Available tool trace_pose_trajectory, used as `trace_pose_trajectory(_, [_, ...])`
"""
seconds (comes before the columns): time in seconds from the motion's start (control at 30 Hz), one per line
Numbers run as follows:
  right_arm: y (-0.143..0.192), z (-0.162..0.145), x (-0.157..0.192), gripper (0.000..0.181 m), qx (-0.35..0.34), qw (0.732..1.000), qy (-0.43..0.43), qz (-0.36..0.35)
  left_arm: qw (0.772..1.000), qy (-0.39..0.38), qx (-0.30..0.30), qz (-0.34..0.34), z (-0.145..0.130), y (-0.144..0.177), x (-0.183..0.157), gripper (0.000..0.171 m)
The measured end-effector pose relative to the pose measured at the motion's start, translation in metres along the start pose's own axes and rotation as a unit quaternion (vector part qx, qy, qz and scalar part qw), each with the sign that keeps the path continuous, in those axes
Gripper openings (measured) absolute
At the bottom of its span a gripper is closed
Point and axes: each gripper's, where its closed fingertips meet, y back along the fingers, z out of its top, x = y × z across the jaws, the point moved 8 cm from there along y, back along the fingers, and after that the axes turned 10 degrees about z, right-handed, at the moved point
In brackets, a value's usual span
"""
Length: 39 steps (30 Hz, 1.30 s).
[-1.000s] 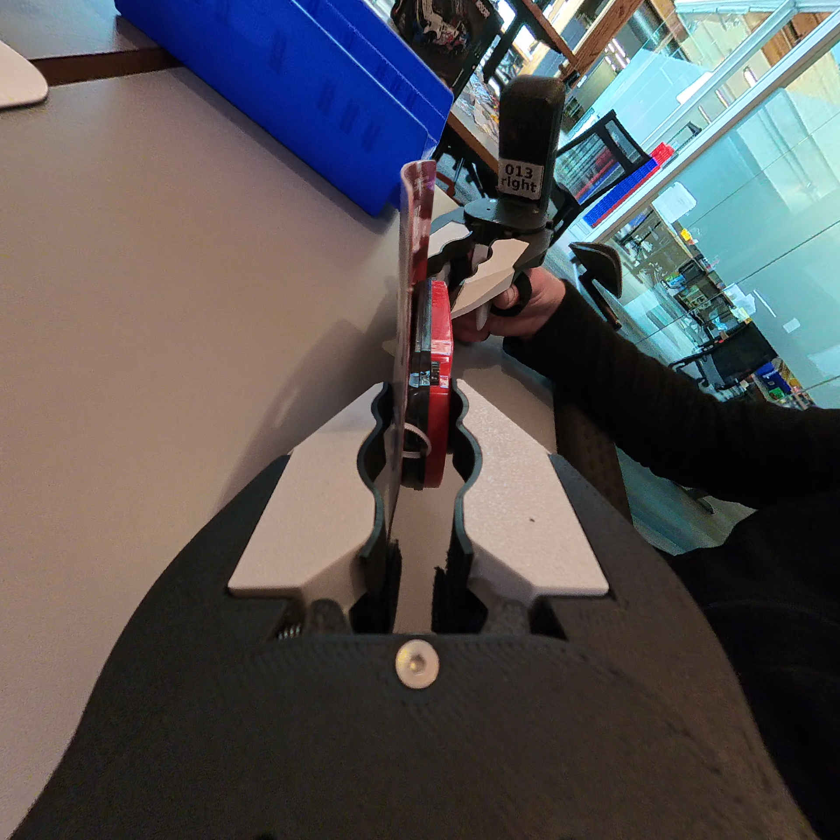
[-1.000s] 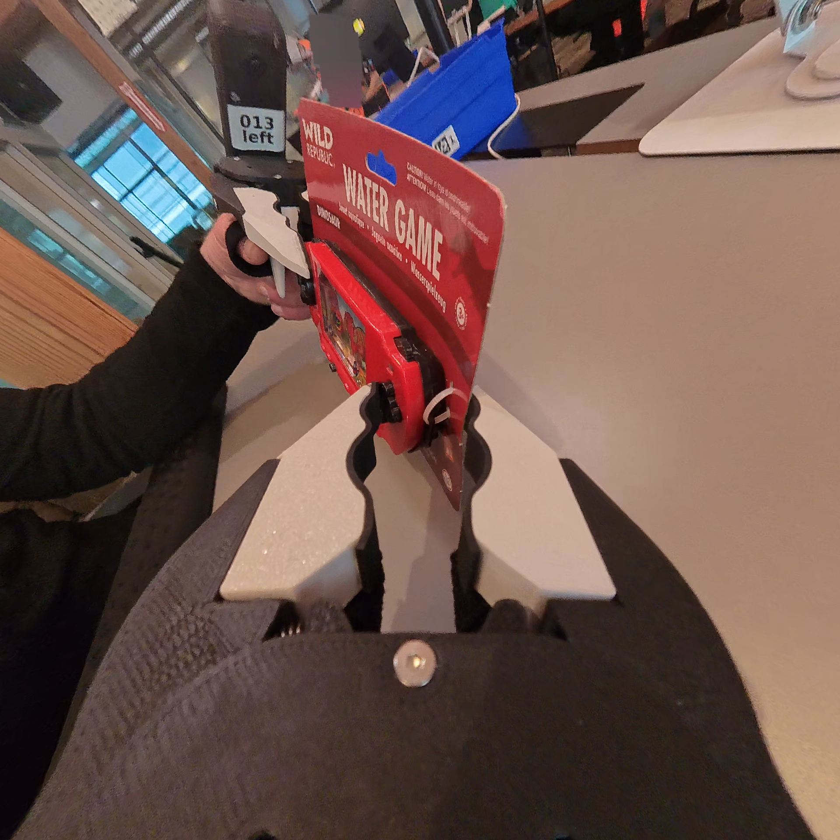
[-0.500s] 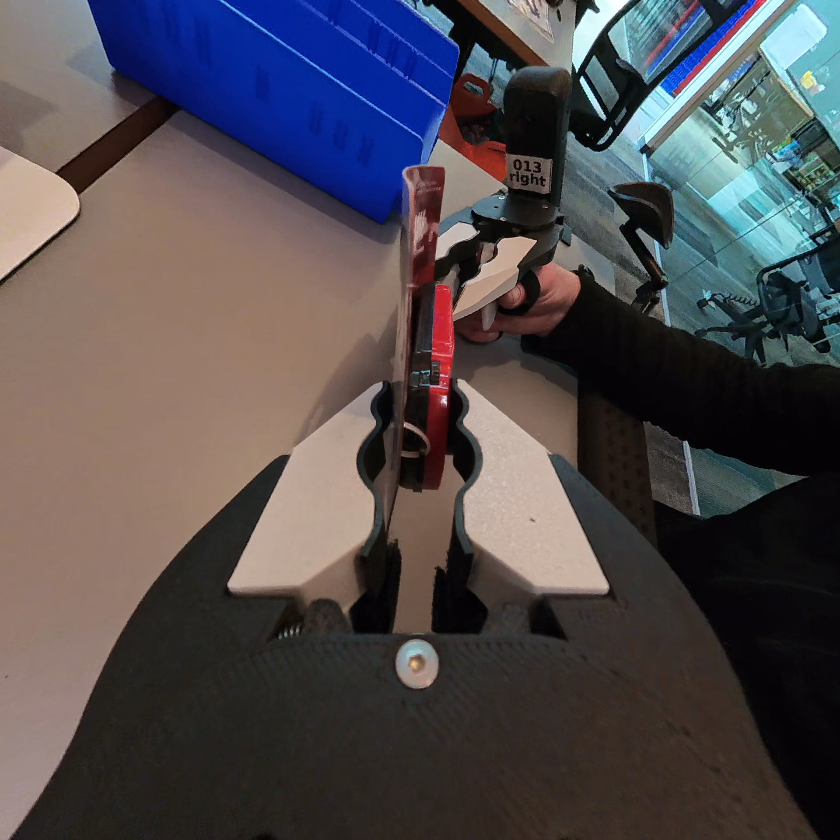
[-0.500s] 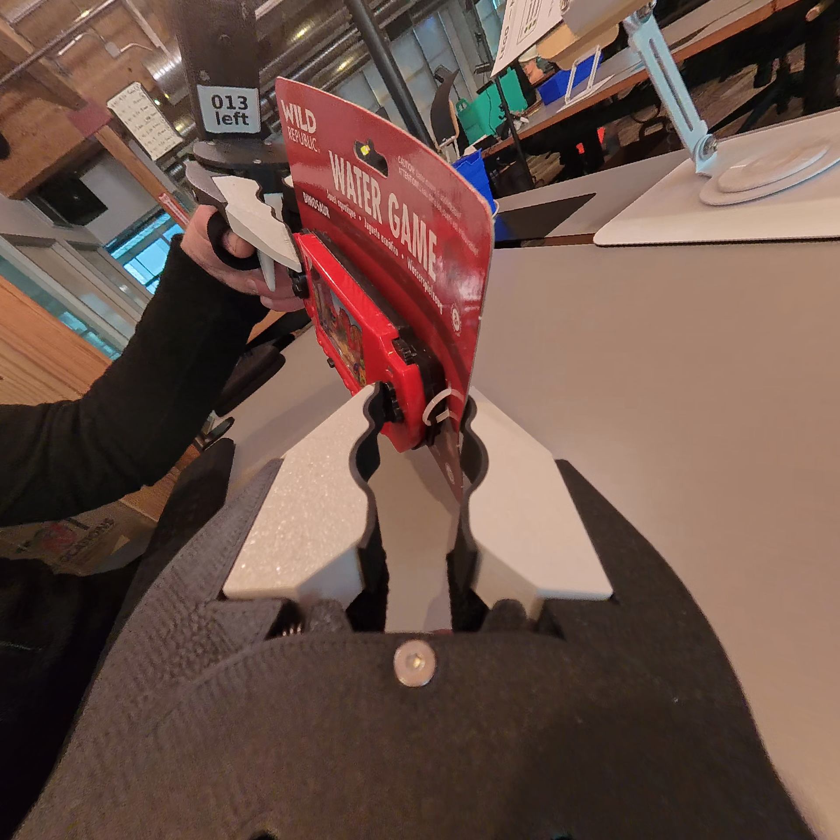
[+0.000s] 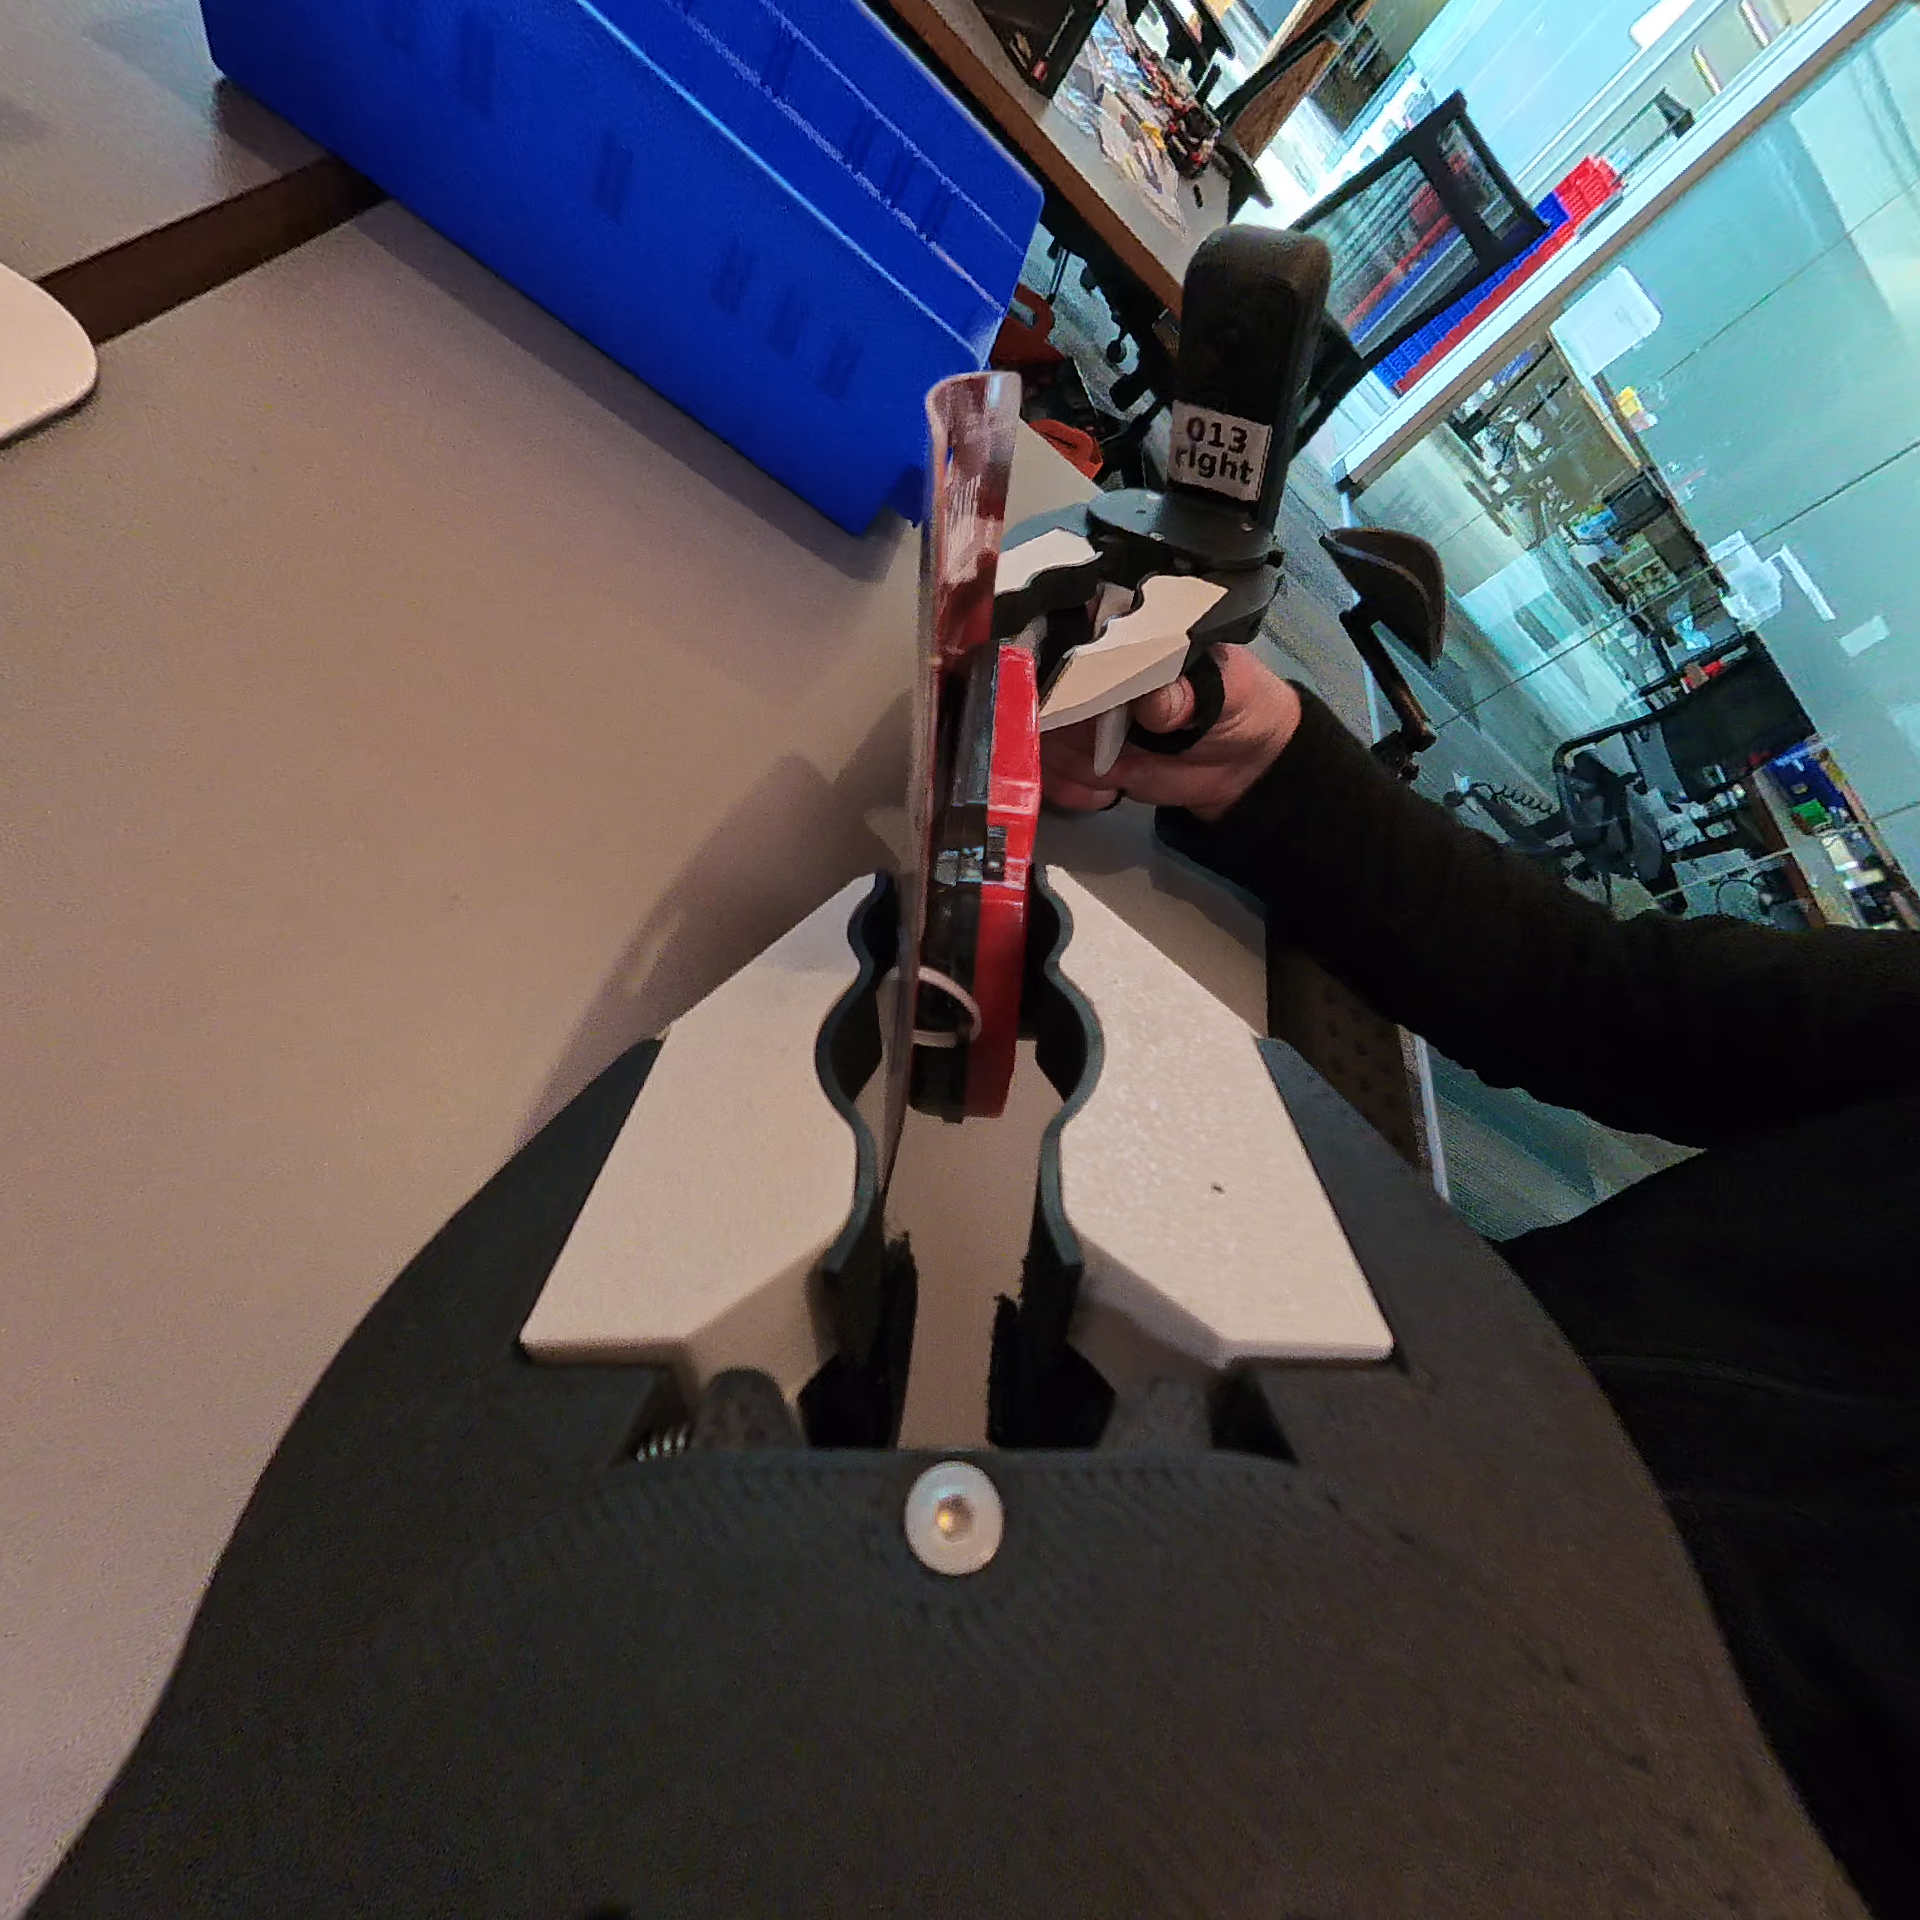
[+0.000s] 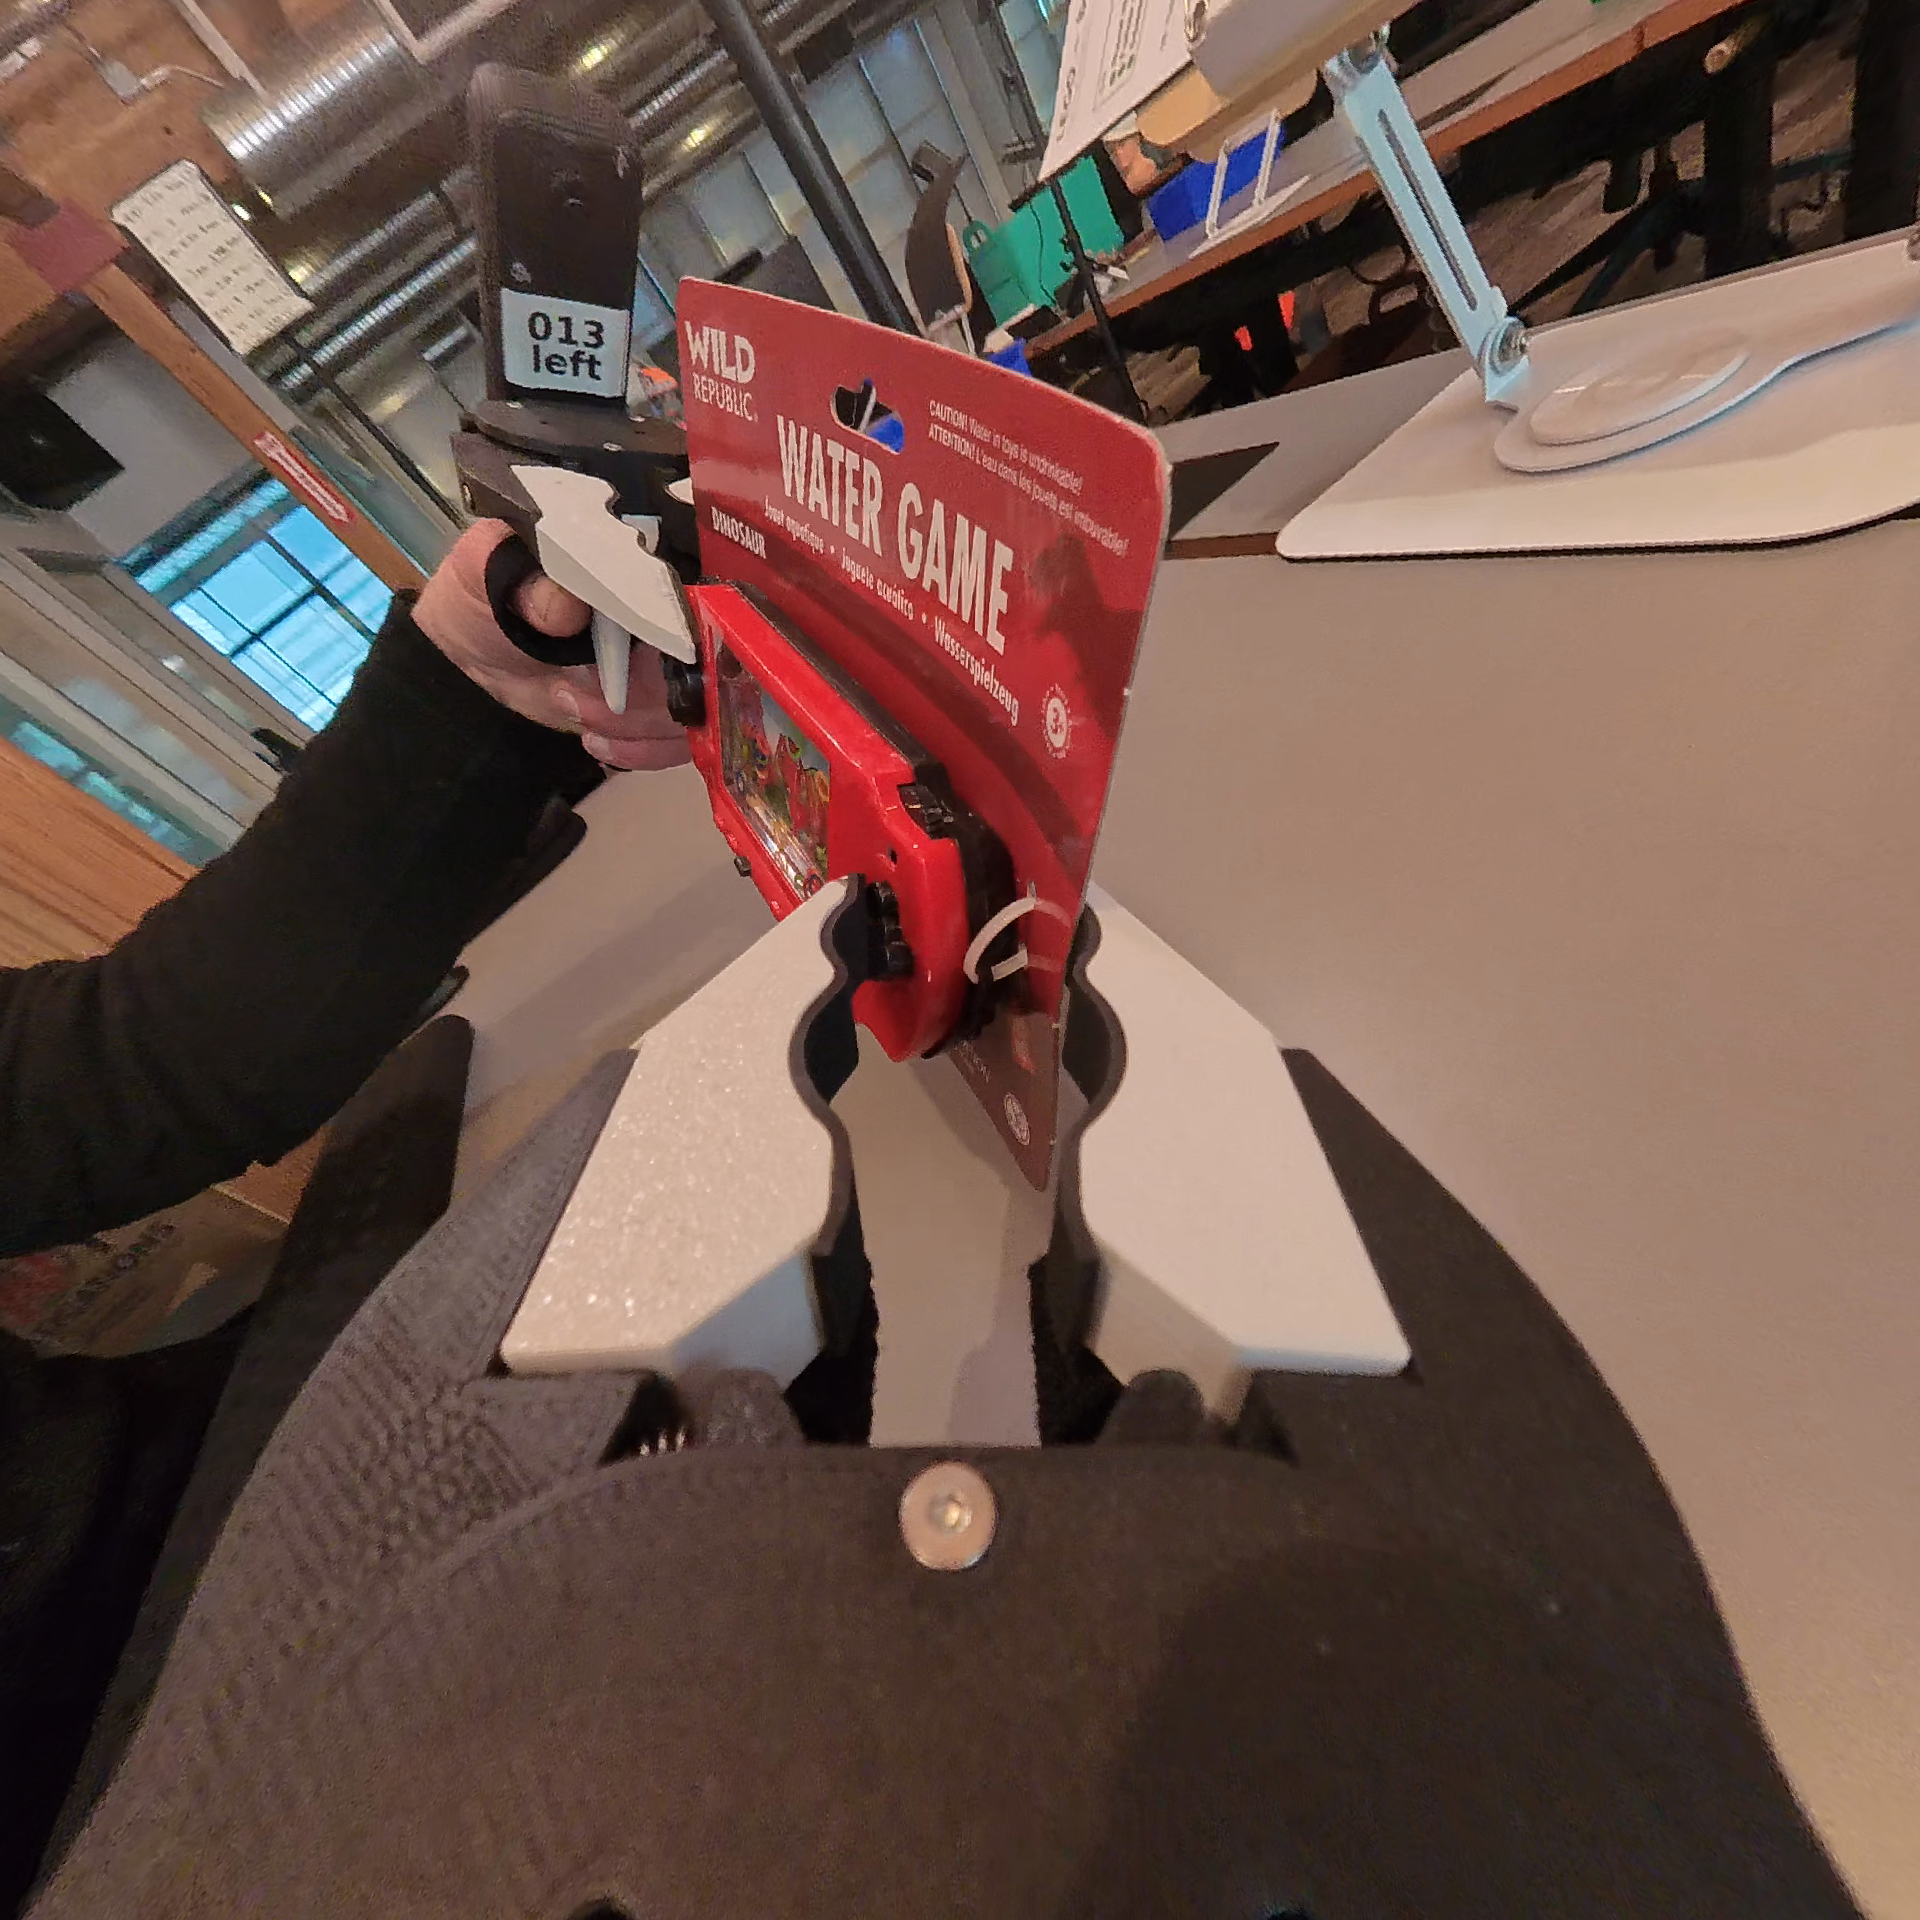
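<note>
Both claws are clamped on the same red toy pack (image 6: 914,665), one at each end. It's held upright on edge above the grey worktop (image 5: 364,727), long axis running straight from left claw (image 5: 961,997) to right claw (image 6: 961,997), blue bin (image 5: 665,208) behind.

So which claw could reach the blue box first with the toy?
Probably the right gripper: it holds the far end of the toy, nearest the blue box. The left gripper holds the end farther away.
</note>
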Motion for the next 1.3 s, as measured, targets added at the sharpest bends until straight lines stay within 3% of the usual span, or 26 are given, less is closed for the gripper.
trace_pose_trajectory(0.47, [0.0,-0.004,-0.003,0.037,0.028,1.0,-0.002,-0.015,0.999,0.044,-0.003,-0.032,-0.019,-0.012,0.015,0.023])
trace_pose_trajectory(1.3, [0.002,-0.002,-0.001,0.05,0.036,0.999,0.007,-0.026,0.997,0.058,-0.002,-0.047,-0.025,-0.021,0.021,0.024])
